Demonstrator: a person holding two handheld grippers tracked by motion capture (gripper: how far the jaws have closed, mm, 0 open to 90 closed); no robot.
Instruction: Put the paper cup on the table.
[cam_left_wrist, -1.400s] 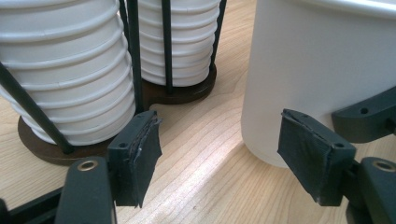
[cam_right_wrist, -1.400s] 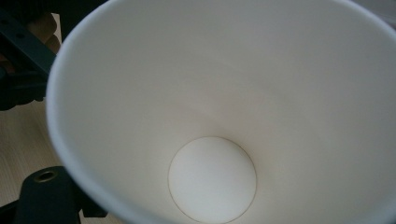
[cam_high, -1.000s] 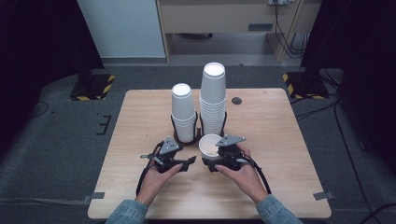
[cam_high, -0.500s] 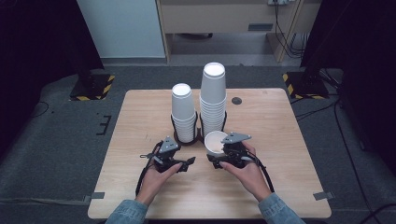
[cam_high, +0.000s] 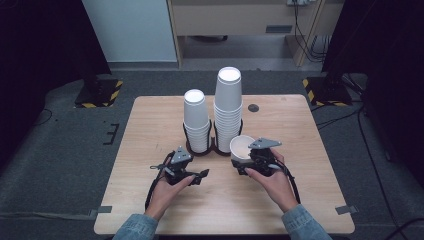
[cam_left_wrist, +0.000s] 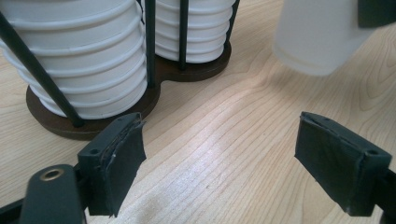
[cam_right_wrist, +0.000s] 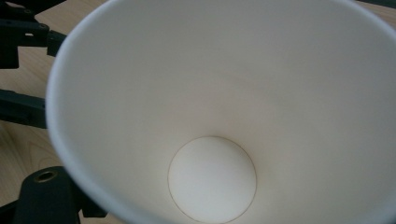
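With the single cup (cam_high: 242, 148) clamped upright in the right gripper (cam_high: 250, 161) just beside the holder (cam_left_wrist: 140, 105), it should be kept level and clear of the stacks, while the left gripper's (cam_high: 197, 176) empty jaws have just been opening.

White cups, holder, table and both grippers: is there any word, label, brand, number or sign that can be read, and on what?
None can be read.
Loose cup in the right gripper: plain white, inside and out.
Two cup stacks in the dark holder: no print.
Table: bare wood.
Left gripper: no lettering visible.
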